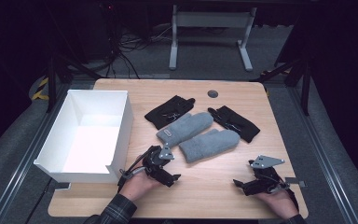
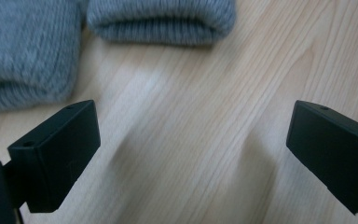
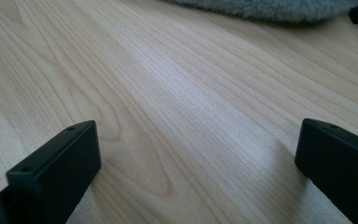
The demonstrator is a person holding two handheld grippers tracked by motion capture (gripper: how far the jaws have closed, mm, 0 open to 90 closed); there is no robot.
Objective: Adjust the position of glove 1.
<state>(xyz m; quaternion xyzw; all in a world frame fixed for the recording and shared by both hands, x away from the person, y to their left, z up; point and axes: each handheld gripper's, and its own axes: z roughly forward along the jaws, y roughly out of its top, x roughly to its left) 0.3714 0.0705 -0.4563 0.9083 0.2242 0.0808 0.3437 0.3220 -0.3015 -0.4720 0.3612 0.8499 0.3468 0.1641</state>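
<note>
Mittens [image 1: 198, 136] of fuzzy grey knit lay paired, just ahead of the left gripper's [image 1: 167, 169] wide, empty jaws. Ribbed cuffs [image 2: 161, 30] showed in the left gripper view; the right gripper [image 1: 251, 182] too gaped wide, empty.

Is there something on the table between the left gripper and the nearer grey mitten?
Nothing visible. Bare wood lies between the open left gripper and the grey mitten; the white box stands off to its left side.

The room around the table [image 1: 205, 186] was very dark, with light falling from above. The white box [image 1: 121, 121] shone brightly at the left. Up close, the jaws looked soft and blurry and threw faint shadows on the wood
</note>
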